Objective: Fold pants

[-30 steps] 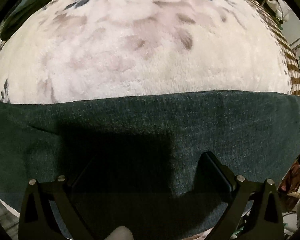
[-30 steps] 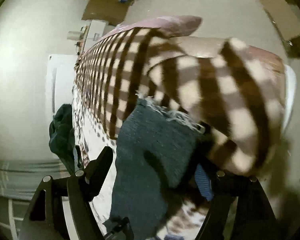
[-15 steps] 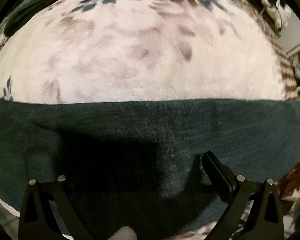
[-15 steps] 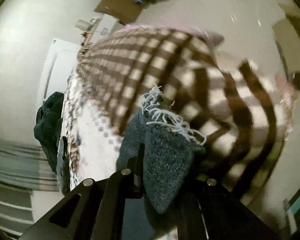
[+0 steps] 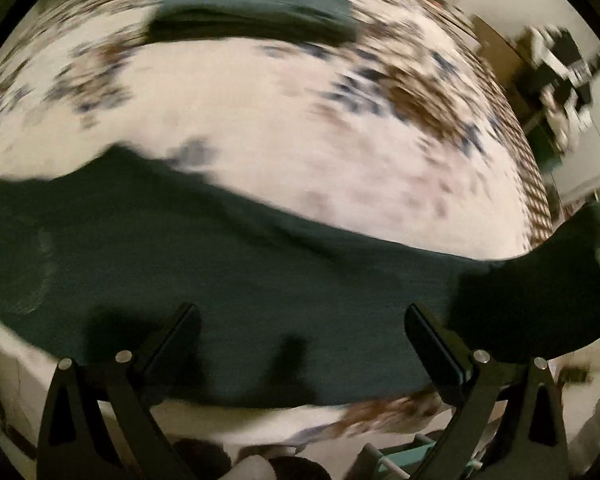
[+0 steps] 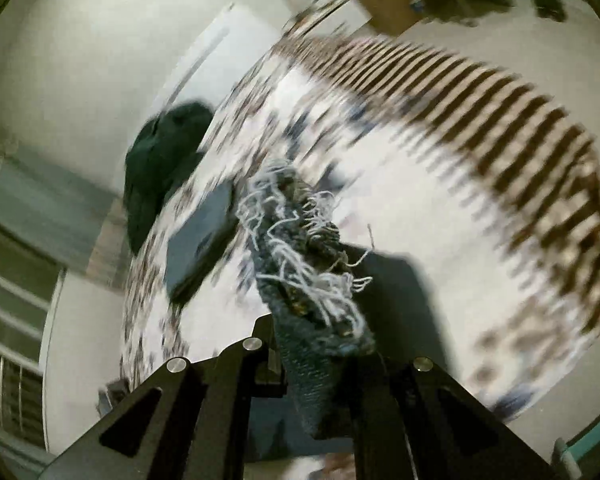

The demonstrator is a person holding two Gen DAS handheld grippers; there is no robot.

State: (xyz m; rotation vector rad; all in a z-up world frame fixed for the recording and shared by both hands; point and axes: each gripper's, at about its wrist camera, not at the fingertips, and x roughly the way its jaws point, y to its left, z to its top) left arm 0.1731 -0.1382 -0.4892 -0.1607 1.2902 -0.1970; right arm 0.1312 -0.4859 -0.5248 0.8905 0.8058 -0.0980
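Right wrist view: the right tool (image 6: 320,364) is seen closed on the frayed hem (image 6: 300,264) of the pants (image 6: 312,392), with denim bunched between its fingers and white threads splaying out above them. The hem is held up off the bed (image 6: 420,208), whose patterned blanket is blurred, so fast motion is judged to be under way.

In the left wrist view, the left tool (image 5: 300,332) is seen wide open and holding nothing, its fingers poised over the pants (image 5: 240,272), which are spread as a dark band across the near edge of the bed (image 5: 300,128). A second dark garment (image 5: 252,20) lies folded at the far side of the bed, well apart.

Several risks are judged from here. Only a small bunch of frayed cloth is pinched, so the hem could be pulled free by a quick swing. With the spread cloth left unpinned by the open left tool, the whole garment could be dragged along instead of folding over, or be slid off the near edge. The loose threads could also be snagged in the fingers at release, and the fold laid crooked.
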